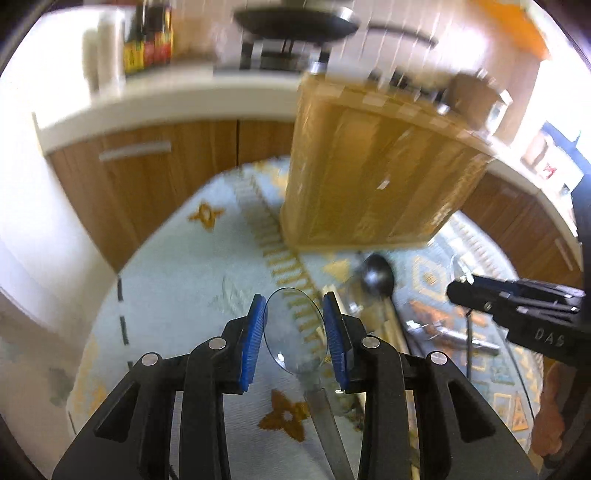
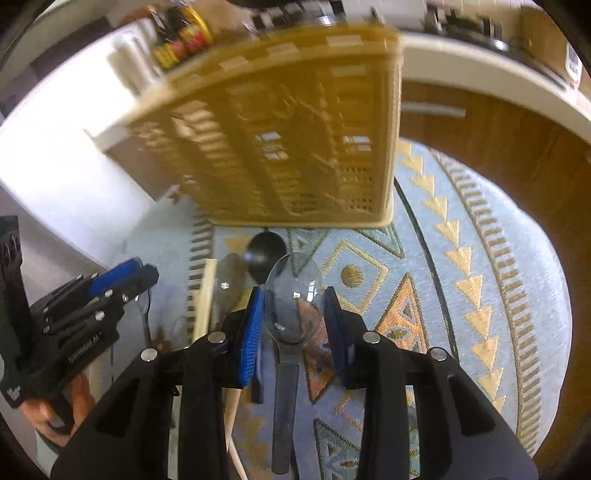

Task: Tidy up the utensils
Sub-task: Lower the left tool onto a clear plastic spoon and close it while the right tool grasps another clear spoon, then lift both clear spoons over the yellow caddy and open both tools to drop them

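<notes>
Gripping a clear plastic spoon (image 1: pixel 293 328) across its bowl, the left gripper (image 1: pixel 294 334) hung just short of the tall yellow slatted plastic utensil basket (image 1: pixel 373 166); the right gripper (image 2: pixel 293 325) likewise pinched a second transparent spoon (image 2: pixel 293 306) before that basket. A dark metal ladle (image 1: pixel 376 275) and other utensils lay on the patterned cloth (image 1: pixel 177 288) at the basket's foot. Smooth curved bowls could probably slip from the pads, or handles snag a slat.

Motion blur smears the slatted utensil basket (image 2: pixel 280 140) at upper centre and the bottles (image 1: pixel 147 40) at upper left. A clear spoon's (image 1: pixel 295 332) handle runs off the bottom edge; the pan (image 1: pixel 295 24) is cut off at top.
</notes>
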